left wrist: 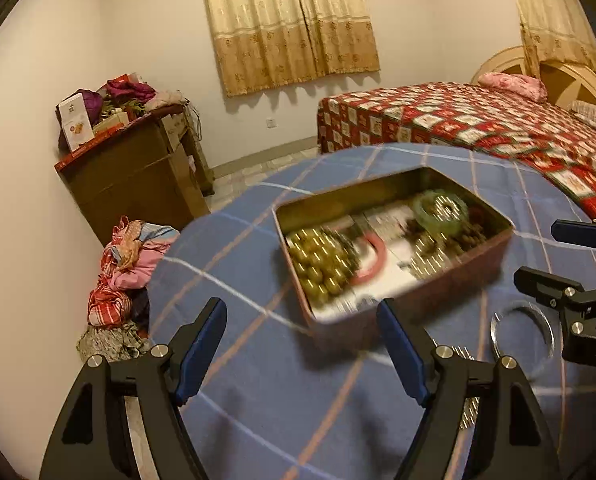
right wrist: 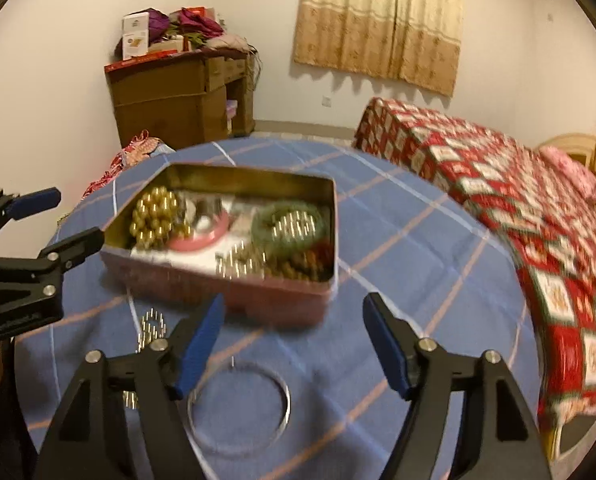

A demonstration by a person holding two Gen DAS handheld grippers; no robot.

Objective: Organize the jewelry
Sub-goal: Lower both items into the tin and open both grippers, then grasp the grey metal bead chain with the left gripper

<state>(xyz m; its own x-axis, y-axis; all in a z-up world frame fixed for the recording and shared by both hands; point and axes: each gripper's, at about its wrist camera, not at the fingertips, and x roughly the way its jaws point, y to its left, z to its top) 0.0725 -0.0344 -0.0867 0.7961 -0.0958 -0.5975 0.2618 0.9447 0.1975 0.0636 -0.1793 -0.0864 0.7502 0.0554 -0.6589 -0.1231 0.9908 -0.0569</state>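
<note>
So the count: one open rectangular pink metal tin [right wrist: 234, 292] sitting on one round bench covered with a blue checked cloth [right wrist: 398, 240]. Inside the tin there's one cluster of gold beads [right wrist: 154, 216], one pink ring-shaped bangle [right wrist: 202, 240] and one green beaded bracelet [right wrist: 290, 224], plus some darker beads too blurred to count. Outside the tin, one clear glass-like bangle [right wrist: 238, 404] and one small sparkly gold piece [right wrist: 152, 328]. Two black grippers [right wrist: 294, 344] [left wrist: 302, 344], each with two blue-padded fingers [right wrist: 200, 344].
</note>
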